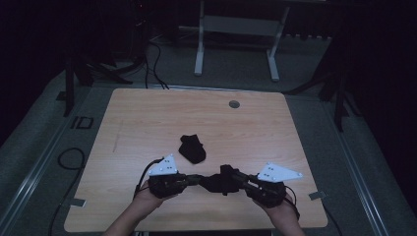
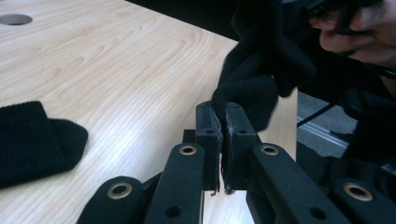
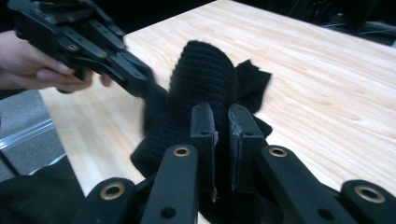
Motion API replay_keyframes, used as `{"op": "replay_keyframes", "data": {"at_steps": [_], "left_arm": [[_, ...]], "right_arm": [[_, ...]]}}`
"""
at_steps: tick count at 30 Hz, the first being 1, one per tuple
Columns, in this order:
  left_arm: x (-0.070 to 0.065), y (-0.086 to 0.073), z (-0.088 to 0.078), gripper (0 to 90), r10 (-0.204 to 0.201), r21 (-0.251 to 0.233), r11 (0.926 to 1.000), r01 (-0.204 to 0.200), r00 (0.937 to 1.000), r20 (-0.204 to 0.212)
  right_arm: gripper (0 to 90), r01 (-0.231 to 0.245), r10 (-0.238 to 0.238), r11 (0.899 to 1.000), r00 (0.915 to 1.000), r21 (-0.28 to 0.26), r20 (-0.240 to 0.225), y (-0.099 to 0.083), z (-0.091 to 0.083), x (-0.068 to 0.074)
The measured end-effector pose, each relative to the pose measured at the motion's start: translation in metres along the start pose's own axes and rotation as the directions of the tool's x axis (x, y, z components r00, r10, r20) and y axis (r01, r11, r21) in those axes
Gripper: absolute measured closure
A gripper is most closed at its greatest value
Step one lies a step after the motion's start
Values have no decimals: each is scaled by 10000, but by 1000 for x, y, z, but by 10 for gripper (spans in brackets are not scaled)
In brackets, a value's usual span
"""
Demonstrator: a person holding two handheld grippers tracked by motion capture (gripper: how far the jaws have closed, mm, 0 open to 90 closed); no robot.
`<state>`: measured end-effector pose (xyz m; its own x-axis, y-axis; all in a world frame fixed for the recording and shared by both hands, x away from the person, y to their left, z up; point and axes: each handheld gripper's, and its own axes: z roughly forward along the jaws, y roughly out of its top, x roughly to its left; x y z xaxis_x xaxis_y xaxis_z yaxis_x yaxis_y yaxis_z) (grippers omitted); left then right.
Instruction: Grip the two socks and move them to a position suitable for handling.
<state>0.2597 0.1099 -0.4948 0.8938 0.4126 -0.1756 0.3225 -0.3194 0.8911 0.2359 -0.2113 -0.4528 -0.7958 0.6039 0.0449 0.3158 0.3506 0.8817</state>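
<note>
A black ribbed sock (image 1: 214,184) hangs stretched between my two grippers, just above the front of the wooden table (image 1: 147,118). My left gripper (image 1: 198,179) is shut on one end; in its own view the jaws (image 2: 223,115) pinch a fold of the sock (image 2: 254,91). My right gripper (image 1: 229,176) is shut on the other end, its pads (image 3: 222,120) pressed into the ribbed cloth (image 3: 201,70), with the left gripper (image 3: 145,83) biting the sock farther off. A second black sock (image 1: 192,148) lies crumpled on the table behind them, also seen beside the left jaws (image 2: 32,140).
A round cable hole (image 1: 234,104) sits near the table's far edge. A white desk frame (image 1: 199,49) stands on the floor behind. Cables (image 1: 69,157) lie on the floor to the left. Bare wood spreads across the table's middle and back.
</note>
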Motion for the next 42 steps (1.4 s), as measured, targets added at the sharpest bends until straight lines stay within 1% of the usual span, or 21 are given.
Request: {"op": "replay_keyframes", "data": {"at_steps": [4,6,7,11,13,17,18,19,22,24,25,26,27,28,31,33,37,38,39,40,42], "left_arm": [[2,-3,-8,866,77,360,9993,-56,9983,-577],[12,-10,-14,865,-424,539,9975,467,9961,-768],[15,-13,-16,865,-570,604,9962,622,9949,-837],[28,-29,-15,864,-1355,1212,9824,1418,9890,-587],[30,-35,-8,863,-1421,1669,9745,1499,9881,-581],[36,-48,6,860,-1612,2644,9511,1595,9868,-153],[36,-51,9,856,-1629,2718,9492,1584,9866,-58],[37,-54,10,854,-1667,2761,9467,1657,9858,-202],[38,-58,9,788,-1658,2656,9502,1630,9861,-120],[39,-59,5,668,-1744,2518,9522,1730,9845,-169],[40,-58,2,578,-1766,2360,9548,1810,9835,-396],[40,-58,2,560,-1766,2360,9548,1810,9835,-396],[41,-57,-3,560,-1787,2074,9597,1897,9814,-706],[41,-55,-7,532,-1778,1849,9643,1895,9810,-782],[36,-49,-12,535,-1675,1524,9716,1812,9809,-985],[31,-45,-11,554,-1594,1429,9747,1717,9827,-942],[19,-42,-2,639,-1402,1534,9766,1504,9873,-753],[14,-42,6,639,-1358,1800,9730,1441,9891,-576],[12,-43,12,692,-1359,1972,9696,1449,9890,-584],[11,-45,18,733,-1395,2120,9654,1518,9876,-721],[13,-49,25,802,-1650,2332,9556,1803,9827,-838]], "right_arm": [[836,126,-141,9995,9985,275,537,-5,-1,-8],[837,-40,5,9990,9970,451,769,-11,-2,-15],[838,-309,249,9976,9951,620,954,-17,-3,-22],[837,-715,604,9901,9939,1212,924,-35,4,-34],[837,-771,639,9837,9943,1622,850,-45,13,-37],[836,-941,792,9663,9943,2394,715,-63,34,-41],[836,-953,804,9621,9944,2555,680,-66,37,-42],[835,-997,844,9592,9941,2644,684,-69,40,-42],[799,-1163,1023,9541,9927,2760,646,-73,43,-43],[643,-1231,1104,9507,9921,2847,604,-74,43,-45],[610,-1265,1162,9498,9918,2862,528,-73,42,-46],[610,-1265,1162,9498,9918,2862,528,-73,42,-46],[591,-1224,1092,9526,9921,2786,625,-72,40,-46],[547,-1235,1074,9579,9913,2590,756,-69,36,-46],[554,-1130,918,9673,9906,2271,1017,-62,28,-48],[558,-1093,852,9695,9895,2192,1167,-58,26,-51],[612,-1064,792,9707,9882,2156,1309,-55,27,-55],[685,-999,727,9713,9888,2159,1304,-55,28,-56],[814,-763,488,9708,9910,2274,1244,-56,33,-56],[878,-656,353,9690,9910,2382,1292,-58,36,-55],[898,-414,110,9641,9932,2623,1162,-62,43,-53]]}}
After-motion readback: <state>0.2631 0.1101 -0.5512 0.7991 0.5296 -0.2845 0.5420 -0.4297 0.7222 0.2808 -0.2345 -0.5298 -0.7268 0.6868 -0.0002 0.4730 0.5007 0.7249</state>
